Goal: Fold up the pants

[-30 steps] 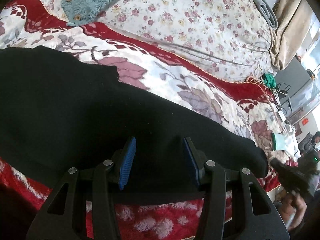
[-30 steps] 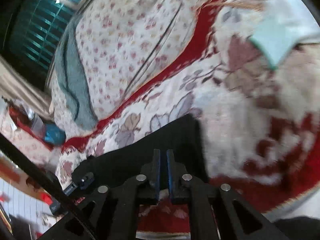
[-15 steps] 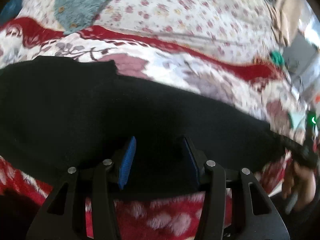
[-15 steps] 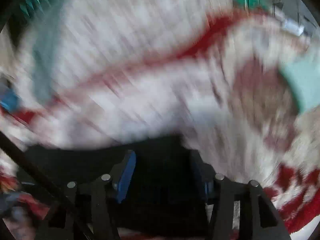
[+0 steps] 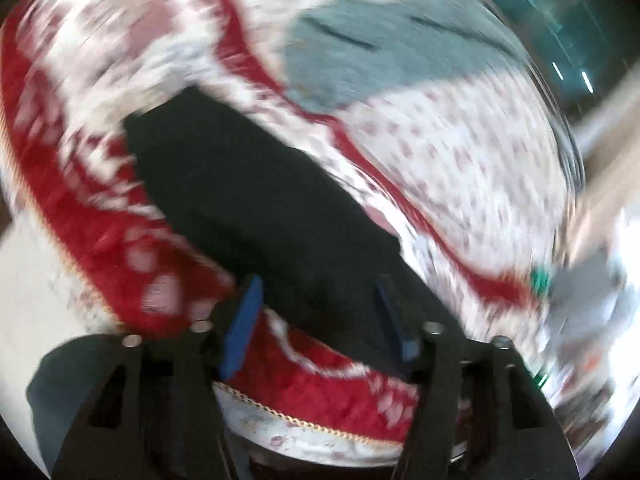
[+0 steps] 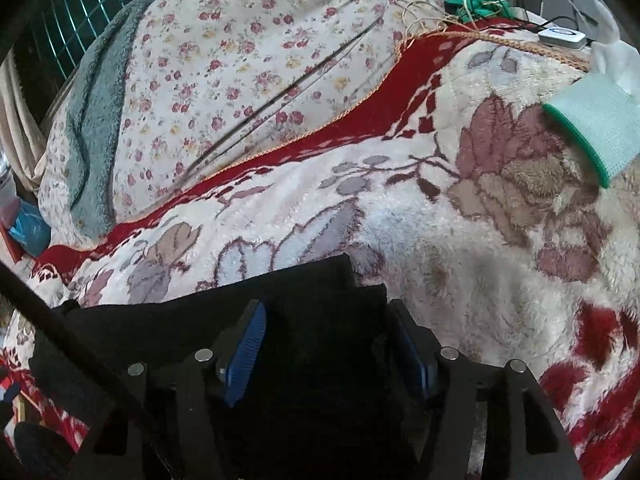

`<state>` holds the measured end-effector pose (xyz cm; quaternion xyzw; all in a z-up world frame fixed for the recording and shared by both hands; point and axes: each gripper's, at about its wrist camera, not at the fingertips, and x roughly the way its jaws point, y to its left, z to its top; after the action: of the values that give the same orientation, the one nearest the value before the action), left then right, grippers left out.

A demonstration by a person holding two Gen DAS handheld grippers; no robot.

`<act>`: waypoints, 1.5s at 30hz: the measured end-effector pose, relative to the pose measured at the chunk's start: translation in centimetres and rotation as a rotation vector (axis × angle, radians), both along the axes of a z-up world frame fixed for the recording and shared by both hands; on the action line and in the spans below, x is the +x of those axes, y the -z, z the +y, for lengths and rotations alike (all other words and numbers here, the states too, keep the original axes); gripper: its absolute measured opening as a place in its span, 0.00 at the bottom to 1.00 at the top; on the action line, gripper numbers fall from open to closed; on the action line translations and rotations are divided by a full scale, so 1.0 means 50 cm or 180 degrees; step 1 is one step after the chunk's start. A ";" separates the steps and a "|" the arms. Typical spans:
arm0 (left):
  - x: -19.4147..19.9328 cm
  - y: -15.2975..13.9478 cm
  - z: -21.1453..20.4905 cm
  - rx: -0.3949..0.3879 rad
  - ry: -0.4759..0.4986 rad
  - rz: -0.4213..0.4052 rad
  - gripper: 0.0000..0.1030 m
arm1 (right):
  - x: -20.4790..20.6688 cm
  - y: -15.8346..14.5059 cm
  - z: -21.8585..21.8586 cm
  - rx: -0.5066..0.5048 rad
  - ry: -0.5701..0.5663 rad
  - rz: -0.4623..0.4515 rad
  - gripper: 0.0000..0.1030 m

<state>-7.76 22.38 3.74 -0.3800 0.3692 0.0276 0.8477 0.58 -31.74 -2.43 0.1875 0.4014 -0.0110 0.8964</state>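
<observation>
Home bedroom: bed with plush blanket [image 6: 400, 220], floral quilt [image 6: 248, 60].

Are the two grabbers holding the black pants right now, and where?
Nothing is held. The right gripper and left gripper are both opening, their blue pads apart and pressing on nothing. The black pants lie loose on the blanket.
</observation>
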 end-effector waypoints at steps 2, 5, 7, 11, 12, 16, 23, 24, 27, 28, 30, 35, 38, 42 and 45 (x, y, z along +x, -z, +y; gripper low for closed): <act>0.009 0.022 0.032 -0.0293 -0.0071 0.0106 0.58 | -0.001 0.001 0.007 -0.0056 0.0039 -0.0046 0.61; 0.038 0.034 0.026 -0.0562 0.0056 0.0098 0.58 | -0.001 0.002 0.014 -0.0126 0.0055 -0.0083 0.62; 0.057 0.038 0.004 -0.0731 0.0214 0.0113 0.58 | 0.000 0.002 0.012 -0.0118 0.0053 -0.0091 0.62; 0.086 0.041 -0.054 -0.0789 0.0487 0.0205 0.58 | -0.001 0.002 0.014 -0.0128 0.0040 -0.0107 0.62; 0.090 0.043 -0.063 -0.0762 0.0505 0.0252 0.58 | -0.001 0.002 0.015 -0.0128 0.0039 -0.0109 0.62; 0.105 0.066 -0.068 -0.0620 0.0396 0.0391 0.58 | -0.002 0.002 0.016 -0.0130 0.0049 -0.0105 0.62; 0.131 0.069 -0.065 -0.0655 0.0337 0.0159 0.57 | -0.001 0.002 0.016 -0.0139 0.0046 -0.0109 0.62; 0.128 0.065 -0.065 -0.0642 0.0329 0.0103 0.54 | -0.001 0.002 0.016 -0.0139 0.0044 -0.0110 0.62; 0.126 0.066 -0.069 -0.0482 0.0315 0.0123 0.35 | -0.001 0.002 0.015 -0.0136 0.0044 -0.0109 0.62; 0.134 0.074 -0.070 -0.0427 0.0277 0.0216 0.20 | -0.001 0.002 0.015 -0.0137 0.0044 -0.0110 0.62; 0.140 0.100 -0.066 -0.0377 0.0209 0.0435 0.07 | -0.001 0.002 0.015 -0.0145 0.0043 -0.0109 0.62; 0.120 0.082 -0.085 0.0008 0.0228 0.0391 0.03 | -0.001 0.002 0.013 -0.0144 0.0043 -0.0112 0.63; 0.090 0.060 -0.096 0.0182 0.0244 0.0346 0.03 | -0.001 0.002 0.014 -0.0145 0.0046 -0.0112 0.63; 0.081 0.070 -0.092 0.0266 0.0197 0.0445 0.03 | -0.001 0.002 0.015 -0.0150 0.0048 -0.0112 0.63; 0.101 0.083 -0.106 0.0405 0.0208 0.0541 0.03 | -0.001 0.003 0.014 -0.0146 0.0043 -0.0116 0.63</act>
<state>-2.71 17.08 -0.39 -0.3096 0.4494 0.0555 0.8361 0.51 -31.03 -2.56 0.1698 0.3834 -0.0229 0.9075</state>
